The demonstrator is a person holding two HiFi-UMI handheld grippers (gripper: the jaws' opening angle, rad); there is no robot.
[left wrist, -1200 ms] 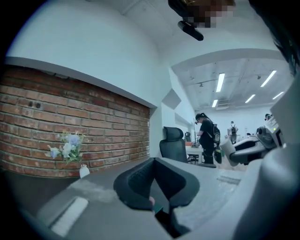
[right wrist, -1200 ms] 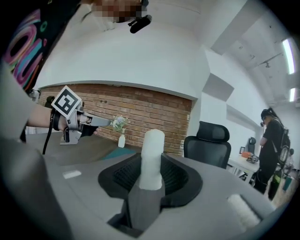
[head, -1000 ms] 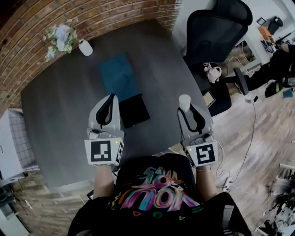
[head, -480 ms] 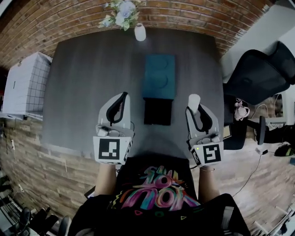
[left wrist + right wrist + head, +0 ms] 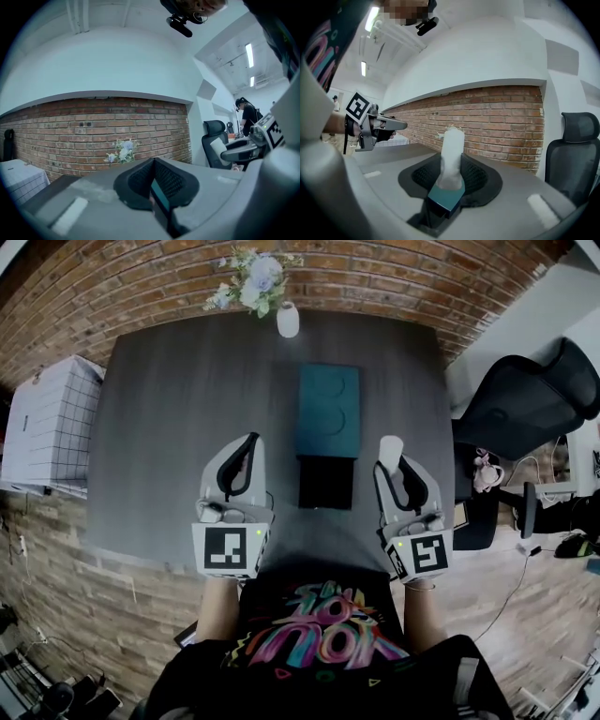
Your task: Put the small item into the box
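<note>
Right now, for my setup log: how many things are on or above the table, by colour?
Teal: 1 (flat piece)
Black: 1 (box)
White: 2 (vase; small item in the right gripper)
Total: 4

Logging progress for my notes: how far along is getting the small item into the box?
Done: the white item is picked up, clamped in the right gripper. In hand: it is held to the right of the dark box, not over it. Left: carry it over the box and release.
</note>
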